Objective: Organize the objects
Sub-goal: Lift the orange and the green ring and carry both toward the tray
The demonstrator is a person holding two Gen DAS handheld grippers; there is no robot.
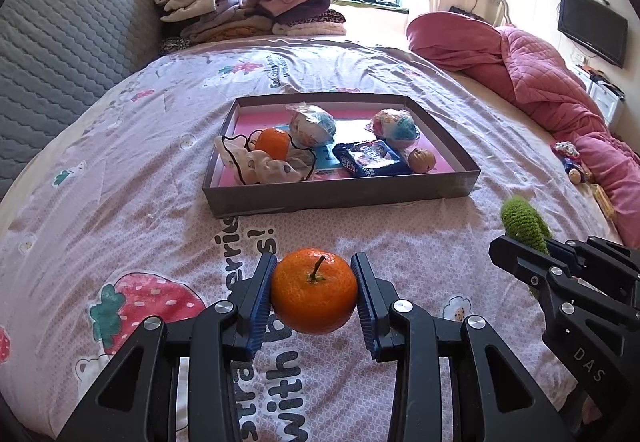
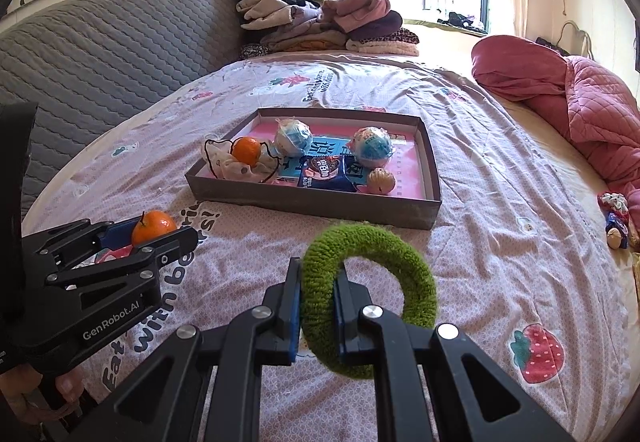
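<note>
My left gripper (image 1: 314, 292) is shut on an orange mandarin (image 1: 314, 291) with a short stem, held above the bedsheet; the same mandarin (image 2: 153, 227) shows at the left of the right wrist view. My right gripper (image 2: 318, 296) is shut on the left side of a fuzzy green ring (image 2: 416, 274), lifted off the bed; the green ring (image 1: 524, 222) also sticks up at the right of the left wrist view. Ahead lies a shallow grey box (image 1: 340, 192) holding another mandarin (image 1: 273, 142), a spotted cloth (image 1: 256, 166), two wrapped balls, a dark snack packet (image 1: 370, 158) and a walnut (image 1: 422, 159).
The bed has a pink strawberry-print sheet (image 1: 140, 202). Folded clothes (image 1: 248, 8) are stacked at the far end and a pink quilt (image 1: 532, 74) lies bunched at the right. Small items (image 2: 616, 222) lie near the right edge. A grey quilted headboard (image 1: 60, 54) borders the left.
</note>
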